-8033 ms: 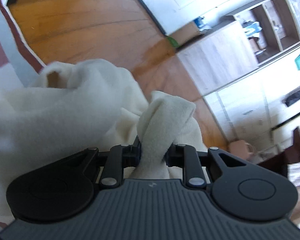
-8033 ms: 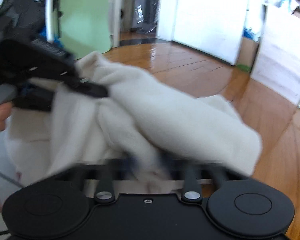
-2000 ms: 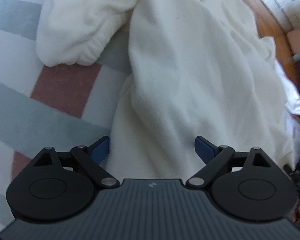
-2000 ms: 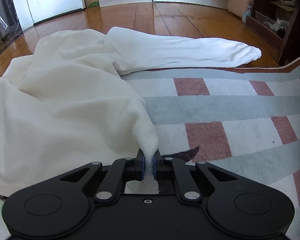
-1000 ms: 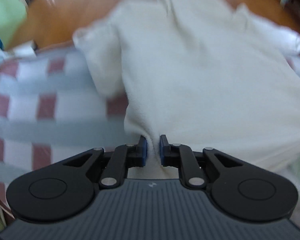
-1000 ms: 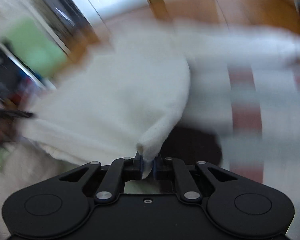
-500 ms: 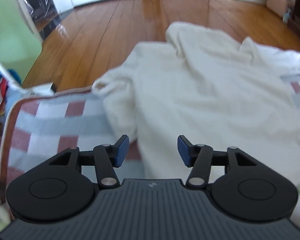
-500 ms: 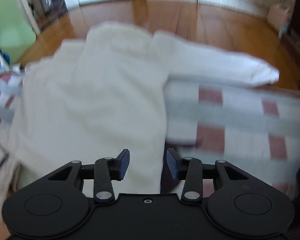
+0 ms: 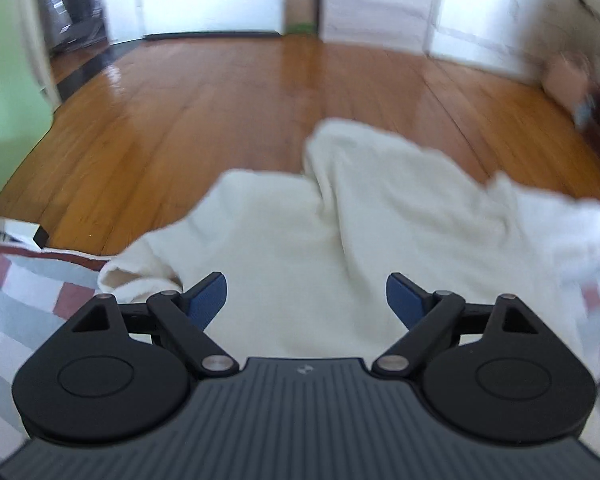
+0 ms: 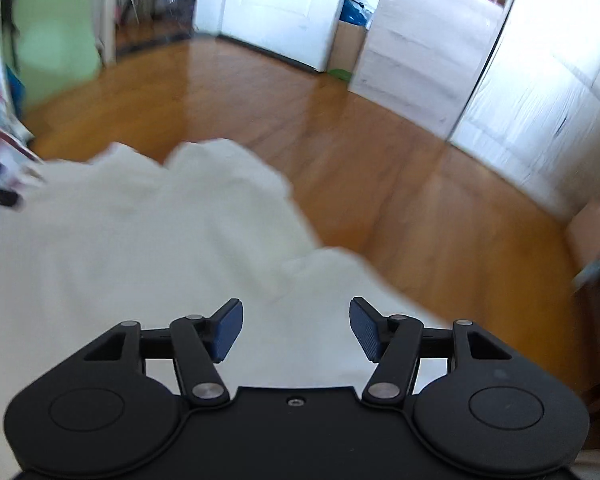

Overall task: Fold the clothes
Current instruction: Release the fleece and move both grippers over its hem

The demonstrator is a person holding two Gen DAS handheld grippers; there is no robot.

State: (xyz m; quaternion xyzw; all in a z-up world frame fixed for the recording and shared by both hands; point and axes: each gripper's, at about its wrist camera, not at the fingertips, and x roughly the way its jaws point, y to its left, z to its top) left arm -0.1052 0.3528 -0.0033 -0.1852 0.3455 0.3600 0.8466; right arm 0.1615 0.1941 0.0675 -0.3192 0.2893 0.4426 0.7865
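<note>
Cream fleece garment (image 9: 360,248) lies spread on the checked rug (image 9: 28,292), ahead of and below both grippers; left gripper (image 9: 306,298) and right gripper (image 10: 296,328) are opening, holding nothing

Fleecy matt cream garment (image 9: 340,248) lies beside glossy wooden floor (image 9: 220,112).

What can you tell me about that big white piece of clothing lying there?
The white fleece garment is cream-white, soft and fuzzy-looking. It lies spread but rumpled, with a raised fold near its far edge. Its near part rests on a checked blanket of red, grey and white, and its far part reaches towards the wooden floor. Neither gripper touches it; both views are blurred, so finer details stay unclear.
</note>
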